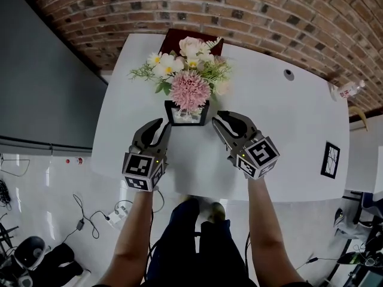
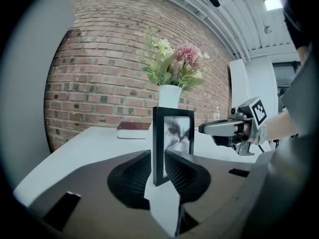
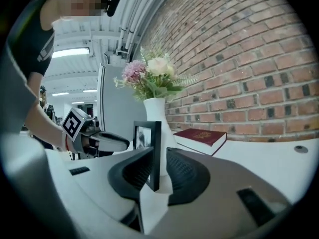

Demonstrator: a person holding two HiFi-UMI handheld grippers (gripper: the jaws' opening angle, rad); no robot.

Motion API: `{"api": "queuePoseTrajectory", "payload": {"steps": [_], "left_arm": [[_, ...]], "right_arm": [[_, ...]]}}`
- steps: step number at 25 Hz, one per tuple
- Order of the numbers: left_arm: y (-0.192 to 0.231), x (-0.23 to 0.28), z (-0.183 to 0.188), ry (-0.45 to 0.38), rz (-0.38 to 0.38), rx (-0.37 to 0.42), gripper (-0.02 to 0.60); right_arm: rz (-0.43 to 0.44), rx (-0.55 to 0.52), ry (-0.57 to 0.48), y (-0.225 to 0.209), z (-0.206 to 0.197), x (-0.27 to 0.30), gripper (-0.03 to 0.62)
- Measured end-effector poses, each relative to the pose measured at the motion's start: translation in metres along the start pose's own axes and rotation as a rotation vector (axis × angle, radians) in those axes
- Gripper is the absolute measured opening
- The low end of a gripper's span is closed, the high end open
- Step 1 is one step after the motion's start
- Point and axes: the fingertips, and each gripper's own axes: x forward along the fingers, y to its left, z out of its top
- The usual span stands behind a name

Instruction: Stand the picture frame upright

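**A:** What have the grippers got?

**B:** The left gripper (image 2: 158, 156) is clamped on one side edge of the picture frame (image 2: 173, 133), with a ribbed pad against each face. The right gripper (image 3: 159, 156) has the opposite edge between its jaws. They are set narrow: one pad lies on the frame and a thin gap shows at the other.

**A:** And where is the frame?

**B:** It stands upright on the white table (image 1: 299, 136), near the front edge and between the two grippers. It is just in front of a white vase (image 2: 169, 96) of pink and cream flowers (image 1: 188, 76).

**A:** What else is on the table?

**B:** A dark red book (image 3: 202, 136) lies flat behind the vase, near the back edge. A second black-framed picture (image 1: 330, 159) lies flat well off to the right. There is also a small round cable port (image 1: 289, 74) in the top.

**A:** And the room?

**B:** The table backs onto a red brick wall (image 1: 269, 11), with a grey panel (image 1: 48, 88) to its left. The floor (image 1: 60, 184) is pale and glossy, and cables and a plug (image 1: 90, 220) trail across it near the person's feet.
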Motion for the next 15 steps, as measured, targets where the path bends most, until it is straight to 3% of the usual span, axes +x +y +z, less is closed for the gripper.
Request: {"api": "queuePoseTrajectory", "payload": {"steps": [5,15], "left_arm": [[-0.011,-0.008,-0.005,0.017,0.0,0.016,0.022],[-0.056,-0.043,0.005,-0.015,-0.038,0.031,0.0]], "right_arm": [[-0.016,-0.008,0.024,0.013,-0.008,-0.018,0.005],[-0.099,0.021,-0.048,0.054,0.013,-0.061,0.003]]}}
